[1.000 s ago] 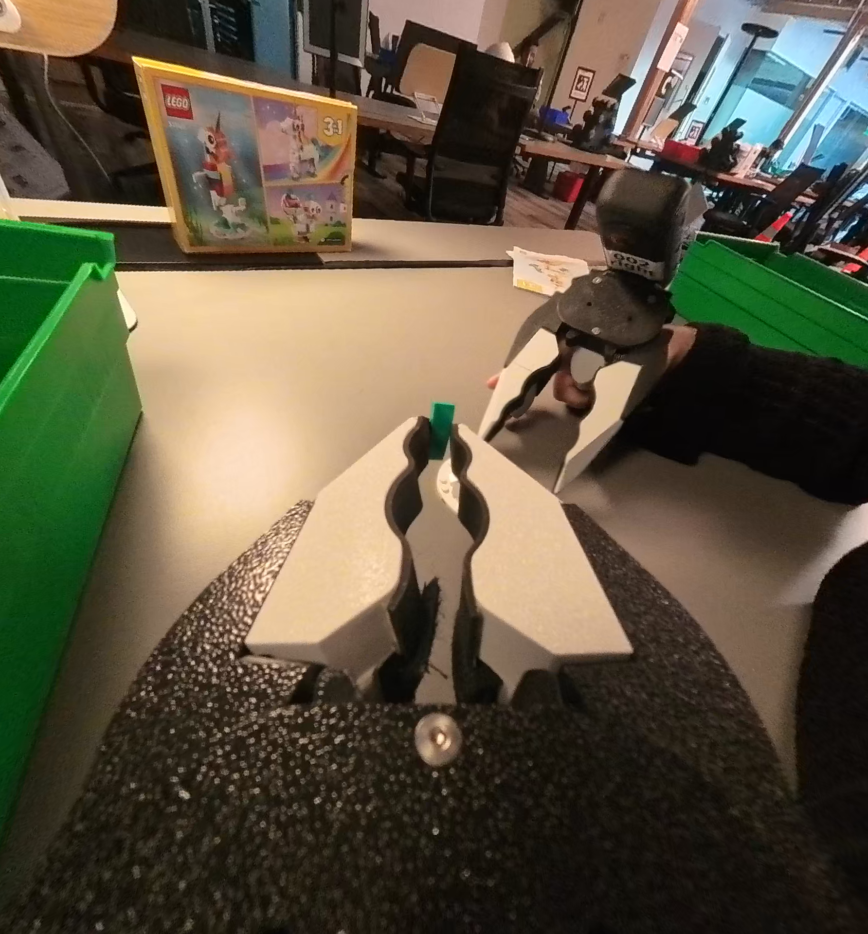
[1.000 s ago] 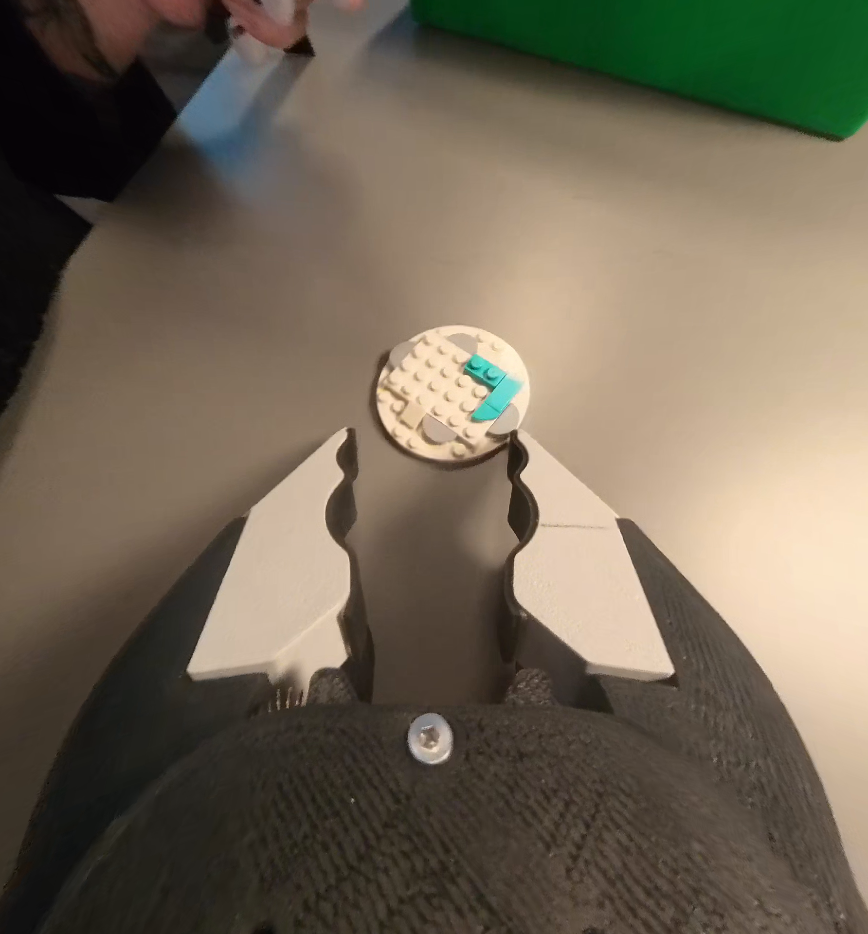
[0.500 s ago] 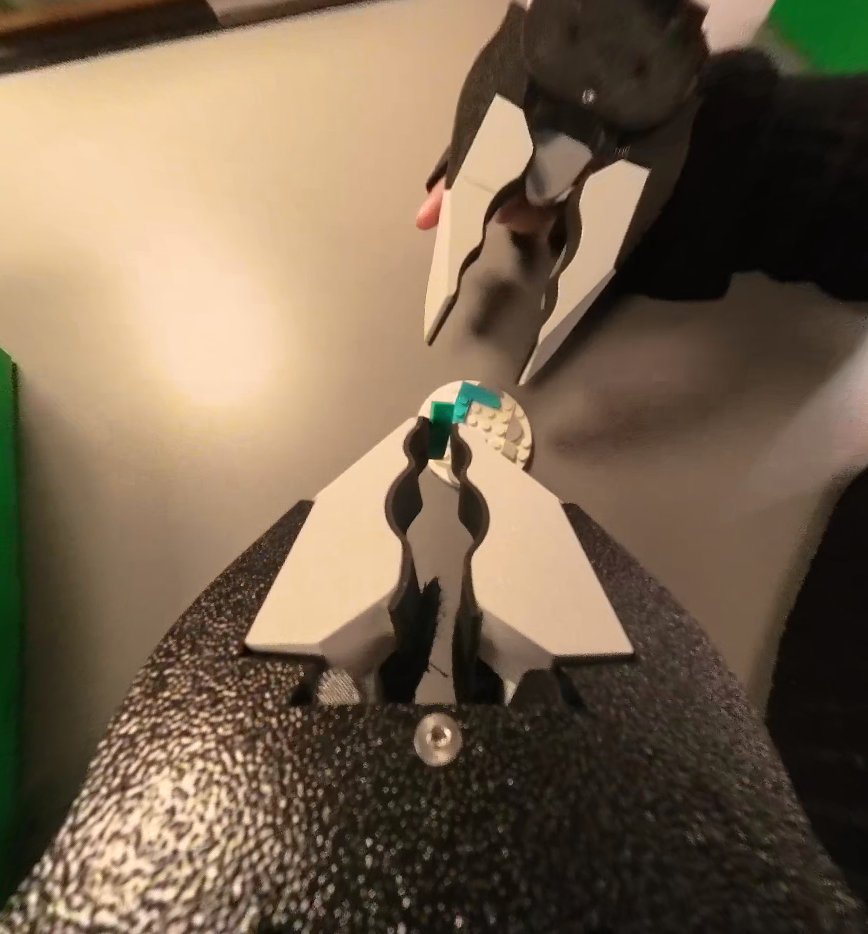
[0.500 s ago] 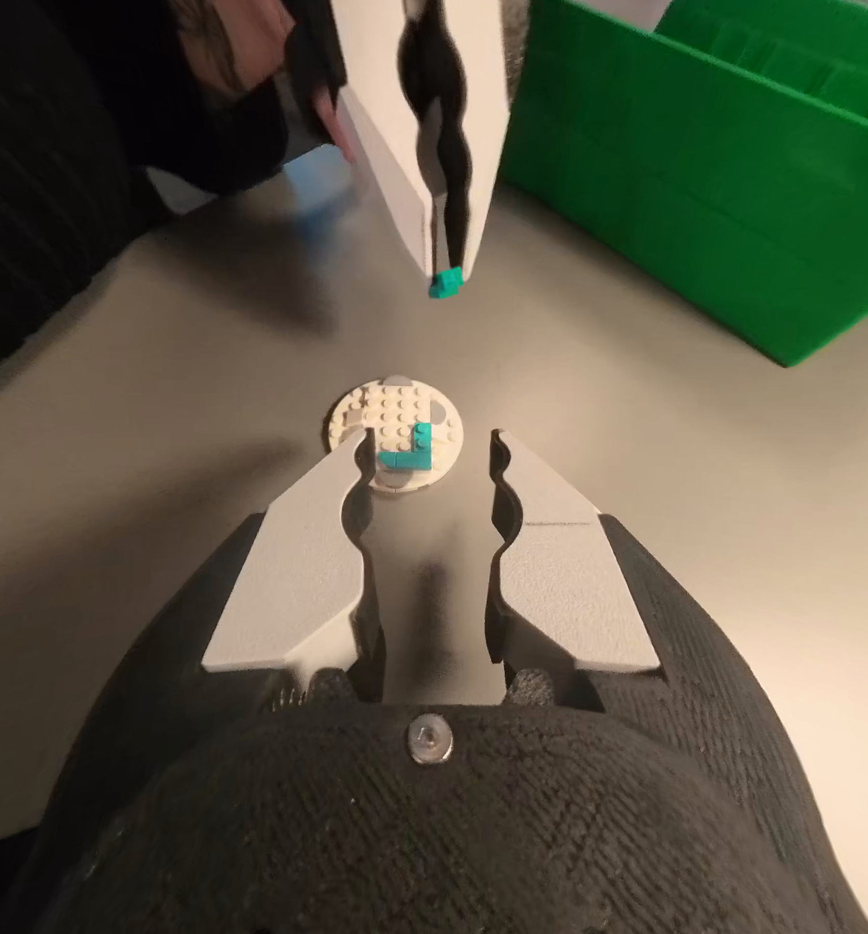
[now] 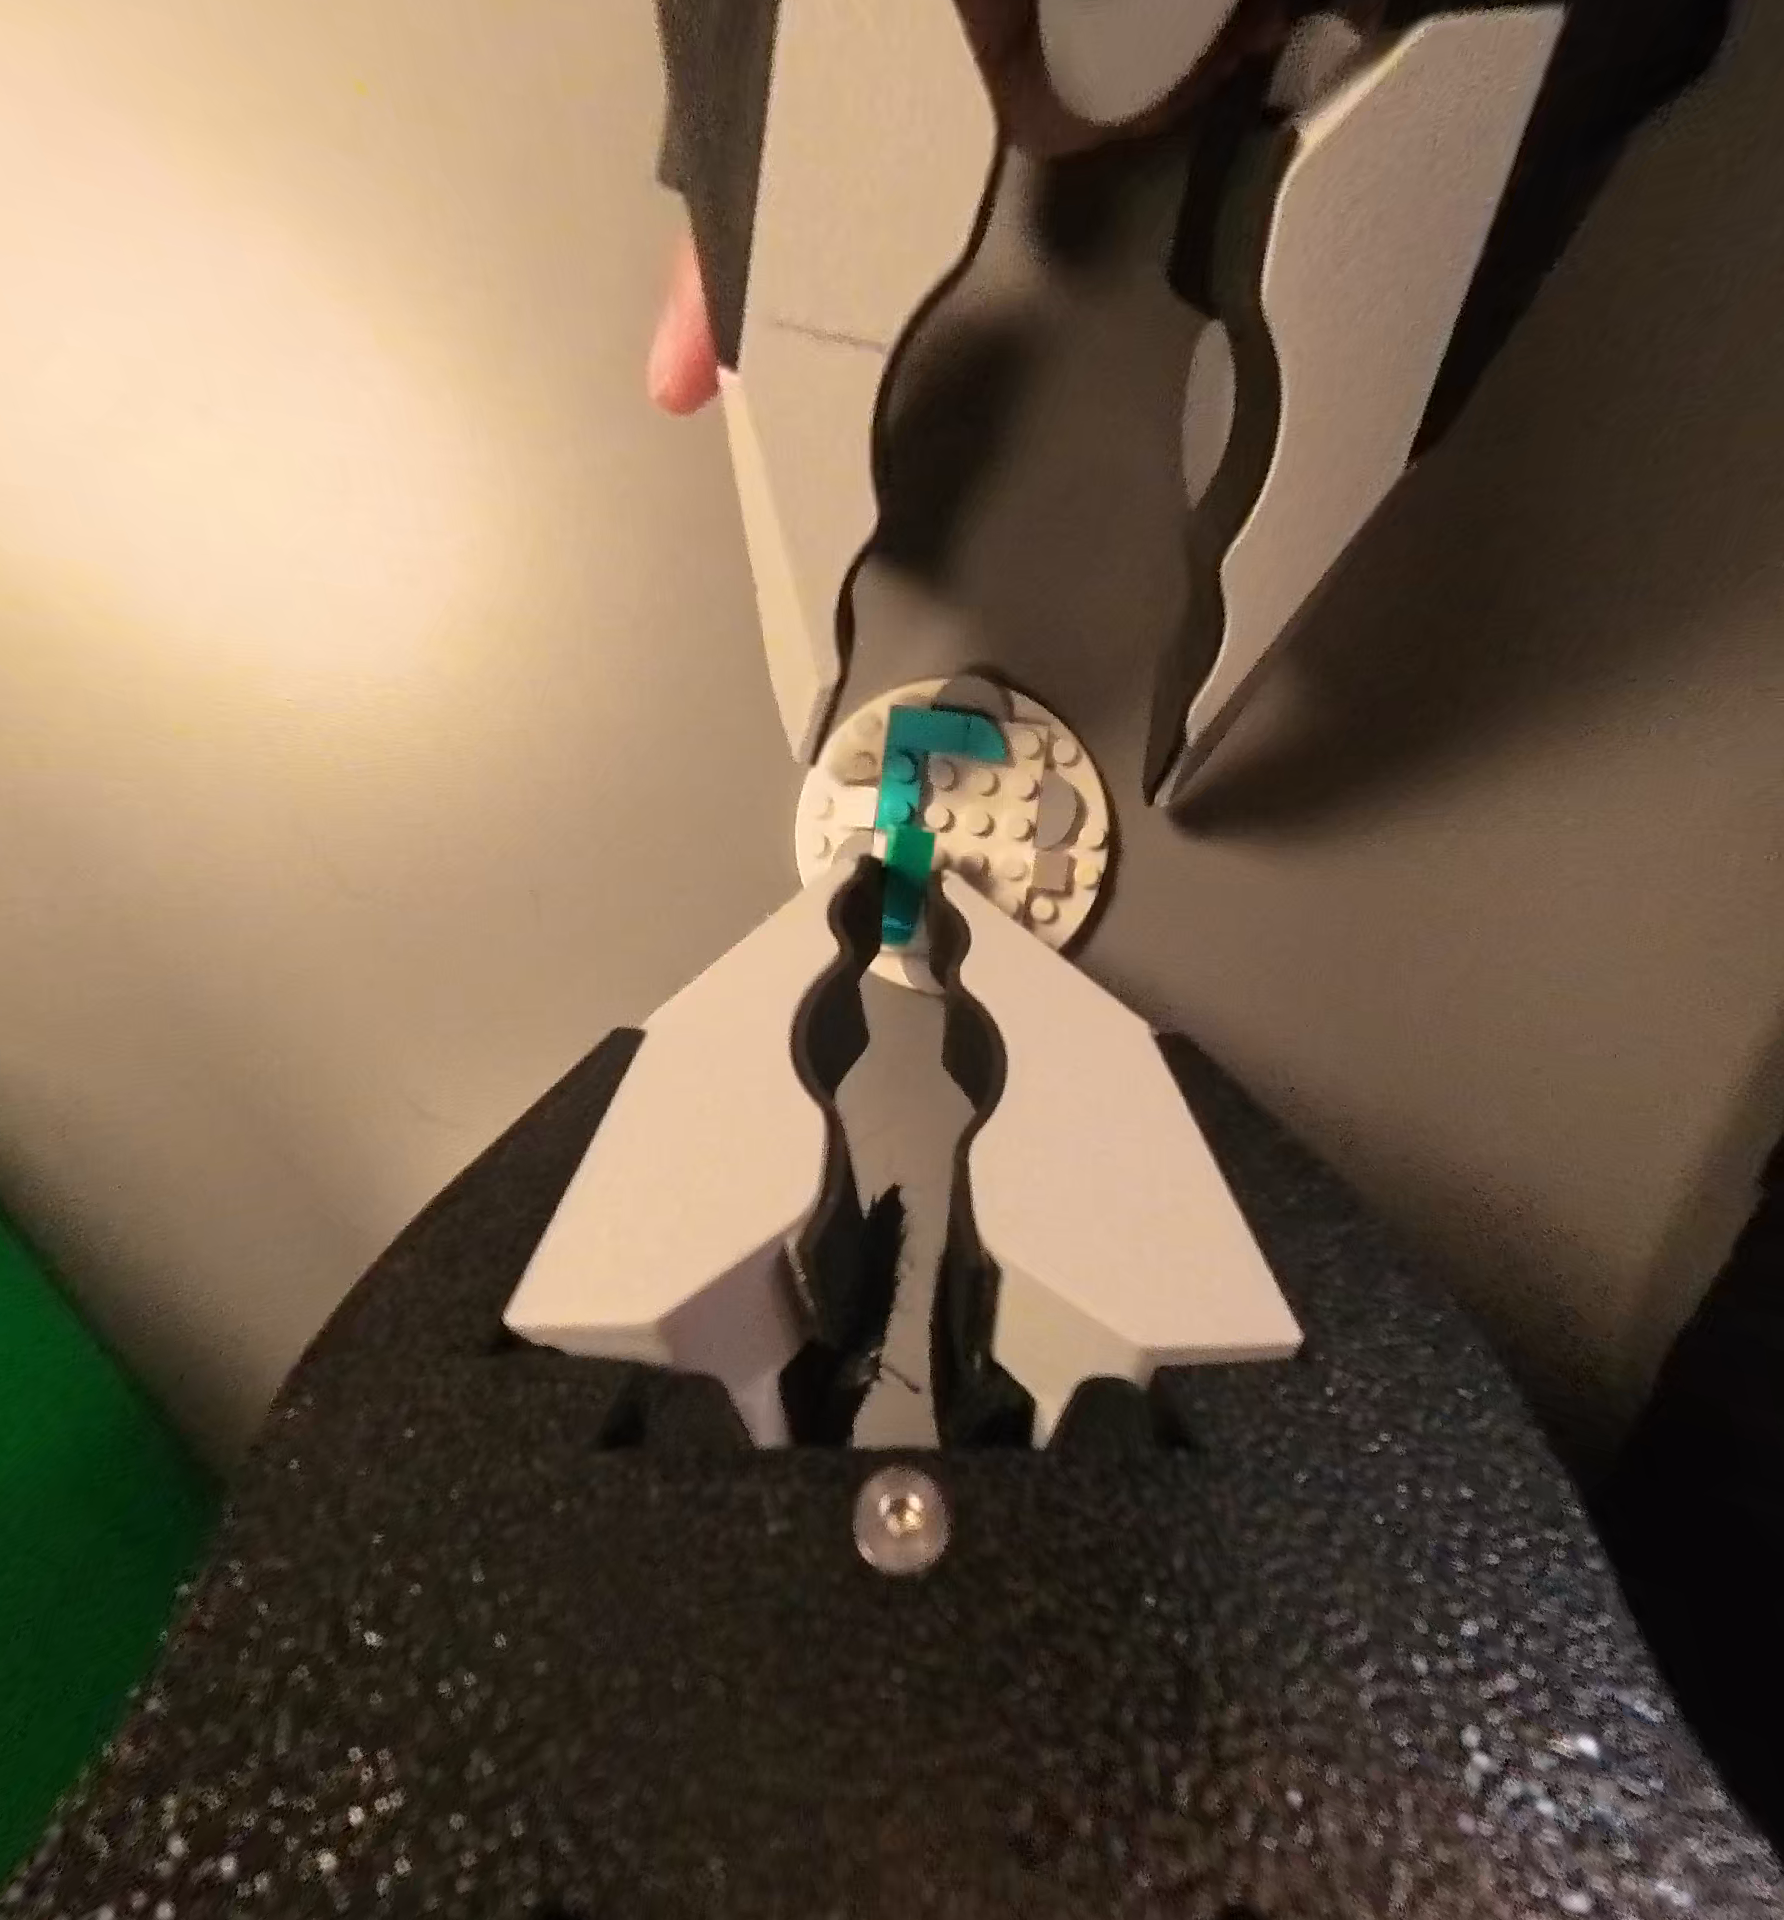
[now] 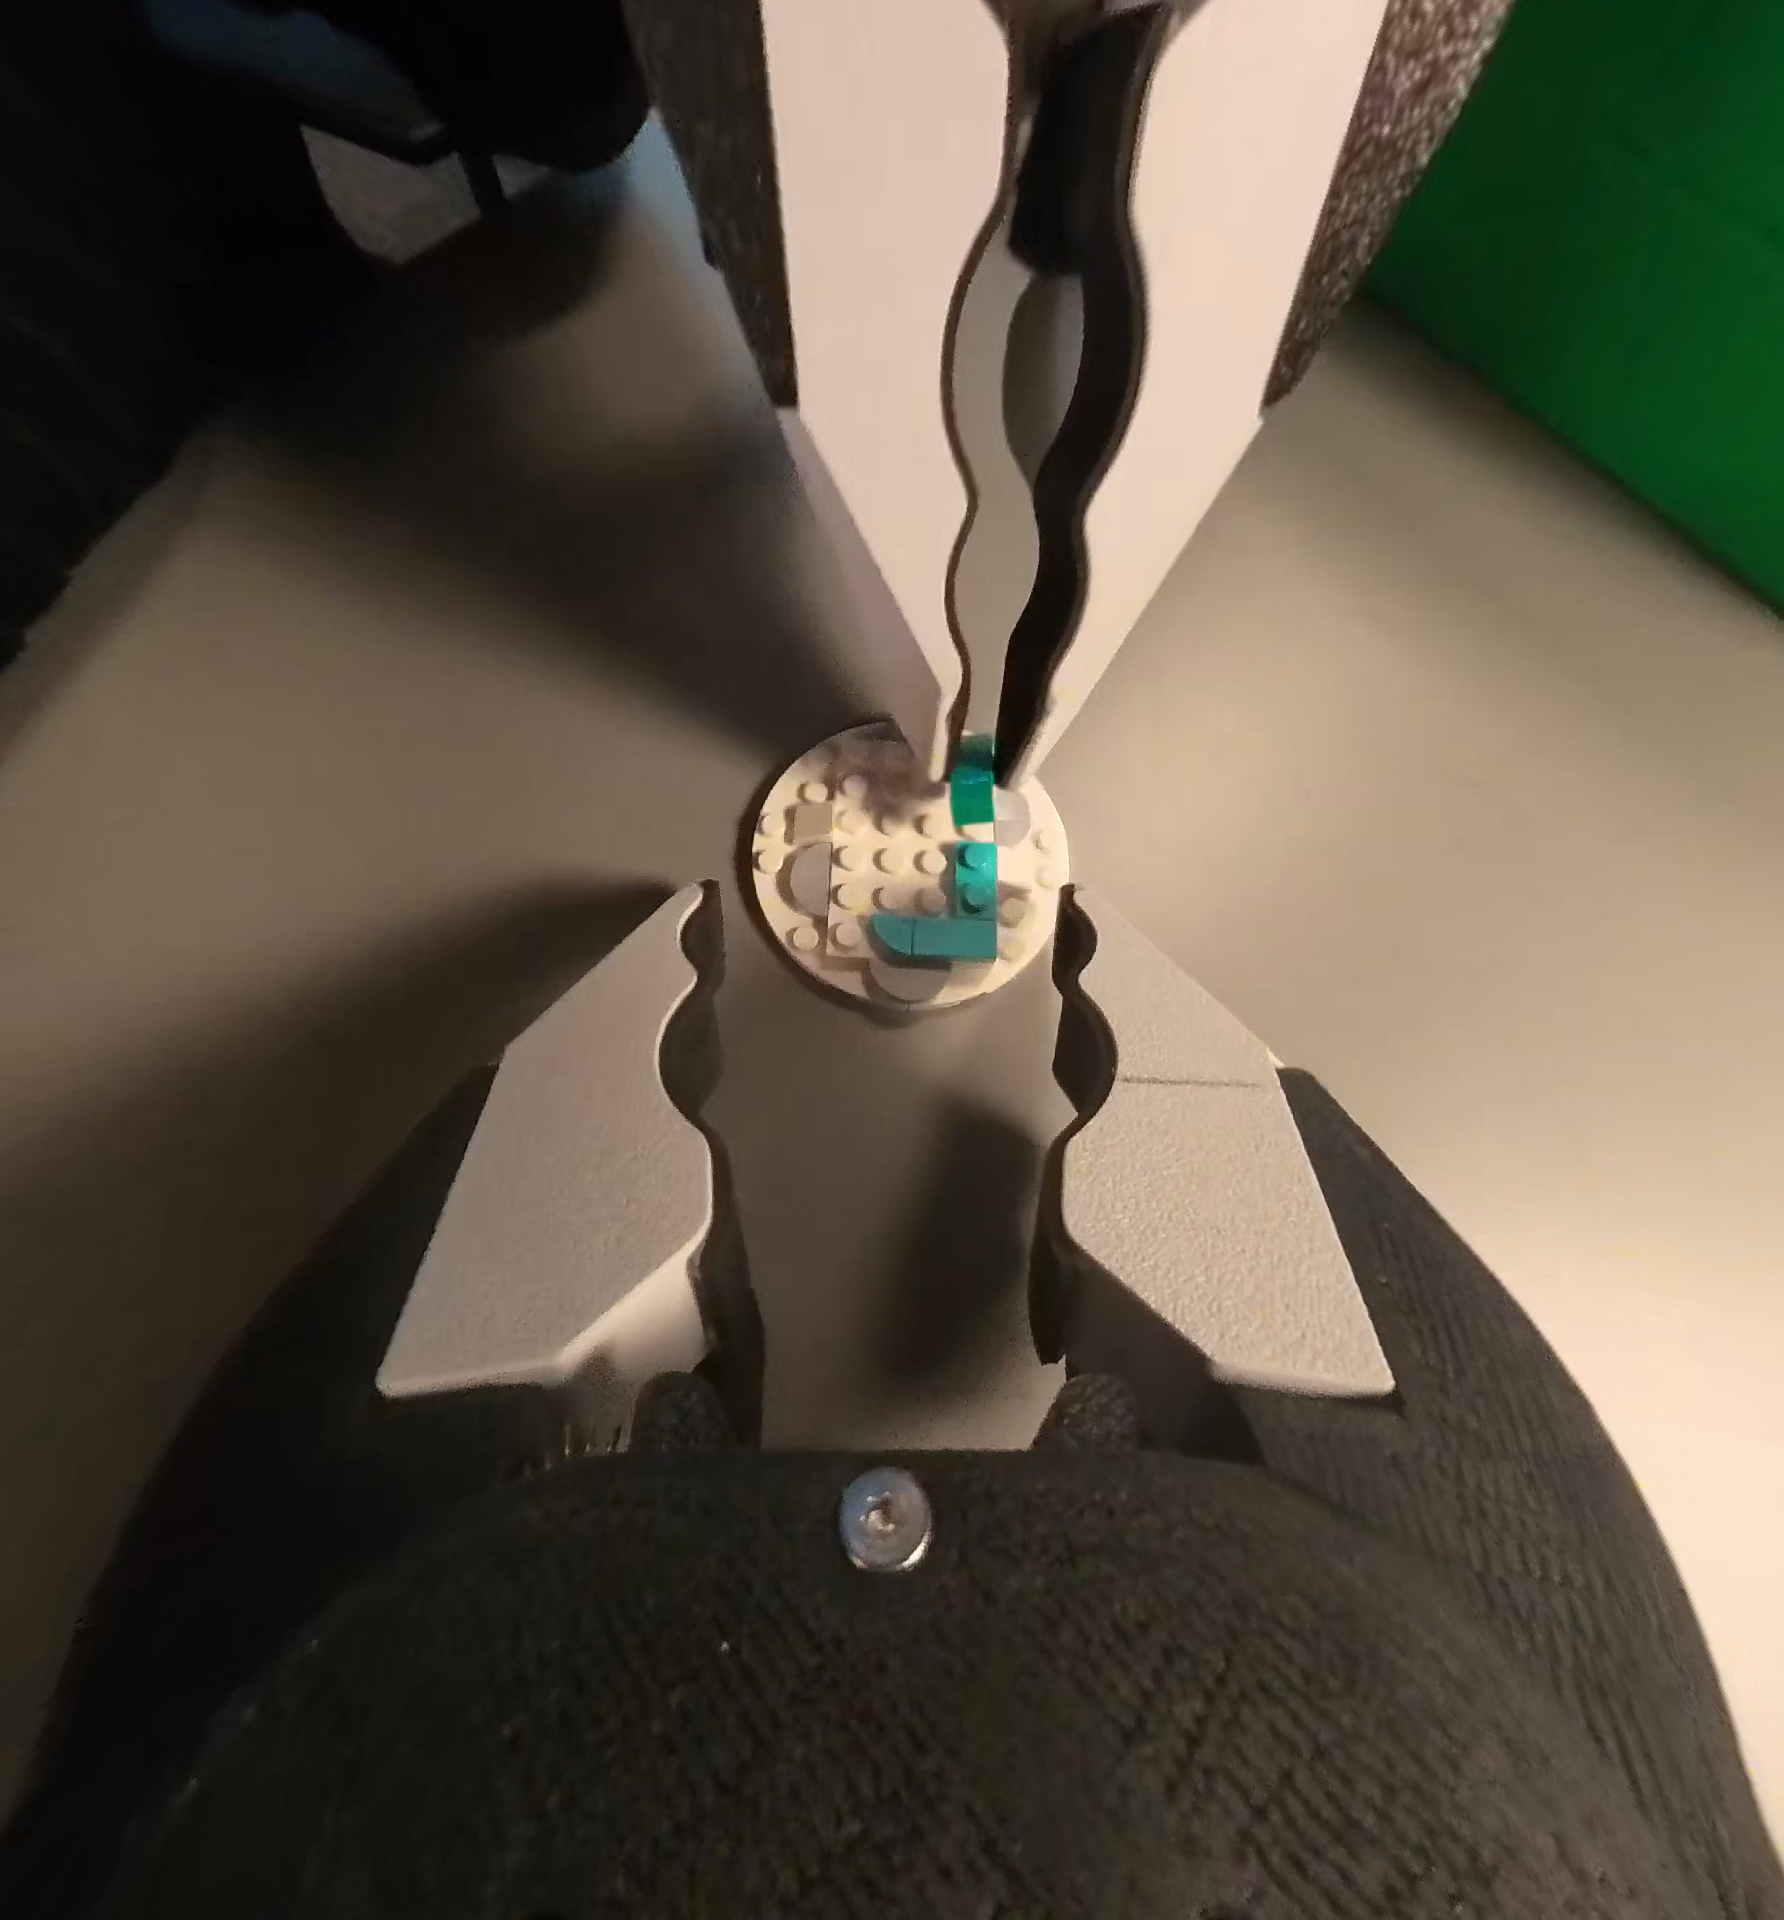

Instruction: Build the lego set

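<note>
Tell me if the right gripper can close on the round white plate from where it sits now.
Probably yes. The right gripper is open with its fingertips flanking the round white plate. The left gripper, holding a teal piece, works the far edge, so it leaves the near sides free.

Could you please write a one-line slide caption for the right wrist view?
Left tool lowers a teal brick onto the round white plate, open right tool flanking it.
</note>
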Available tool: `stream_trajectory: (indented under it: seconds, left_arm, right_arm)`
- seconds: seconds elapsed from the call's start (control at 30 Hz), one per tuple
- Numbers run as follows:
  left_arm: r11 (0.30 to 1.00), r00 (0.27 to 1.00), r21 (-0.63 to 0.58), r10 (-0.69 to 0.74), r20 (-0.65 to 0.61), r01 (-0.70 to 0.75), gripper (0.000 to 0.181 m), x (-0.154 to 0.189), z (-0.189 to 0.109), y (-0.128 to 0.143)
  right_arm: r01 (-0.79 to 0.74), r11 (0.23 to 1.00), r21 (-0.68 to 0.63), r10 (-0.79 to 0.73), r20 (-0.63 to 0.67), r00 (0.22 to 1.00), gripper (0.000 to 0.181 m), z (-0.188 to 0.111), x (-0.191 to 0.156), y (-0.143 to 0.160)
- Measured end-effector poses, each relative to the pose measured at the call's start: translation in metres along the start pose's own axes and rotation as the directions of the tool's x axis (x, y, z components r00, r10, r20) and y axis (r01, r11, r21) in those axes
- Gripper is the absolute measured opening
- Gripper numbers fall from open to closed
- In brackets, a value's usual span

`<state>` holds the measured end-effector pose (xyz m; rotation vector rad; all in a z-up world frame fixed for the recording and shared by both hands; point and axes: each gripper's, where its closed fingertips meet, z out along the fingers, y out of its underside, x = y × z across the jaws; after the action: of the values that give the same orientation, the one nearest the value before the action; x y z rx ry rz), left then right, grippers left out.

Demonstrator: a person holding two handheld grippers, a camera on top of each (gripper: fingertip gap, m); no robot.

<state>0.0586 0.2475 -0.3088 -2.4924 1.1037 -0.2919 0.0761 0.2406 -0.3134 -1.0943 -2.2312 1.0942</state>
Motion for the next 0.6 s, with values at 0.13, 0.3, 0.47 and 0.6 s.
stream_trajectory:
  seconds: [0.13,0.3,0.47,0.6]
  left_arm:
    - [0.999,0.999,-0.039,0.022,-0.029,-0.023,0.006,0.0008,0.0033,0.0003]
    - [0.998,0.999,-0.059,0.021,-0.035,-0.023,0.006,-0.0021,0.0044,-0.0025]
    - [0.998,0.999,-0.057,0.003,-0.043,-0.006,0.006,-0.0022,0.0052,-0.0052]
    - [0.998,0.997,-0.057,-0.042,-0.063,0.038,0.005,-0.0015,0.0066,-0.0045]
  right_arm:
    - [-0.010,1.000,-0.018,0.010,0.003,1.000,0.065,0.0021,-0.0007,0.0020]
    - [0.001,0.999,-0.043,-0.001,-0.002,1.000,0.068,0.0051,-0.0017,0.0044]
    - [-0.004,0.999,-0.044,0.003,-0.010,1.000,0.068,0.0055,-0.0005,0.0045]
    - [-0.008,0.999,-0.044,0.008,-0.012,1.000,0.067,0.0054,0.0002,0.0045]
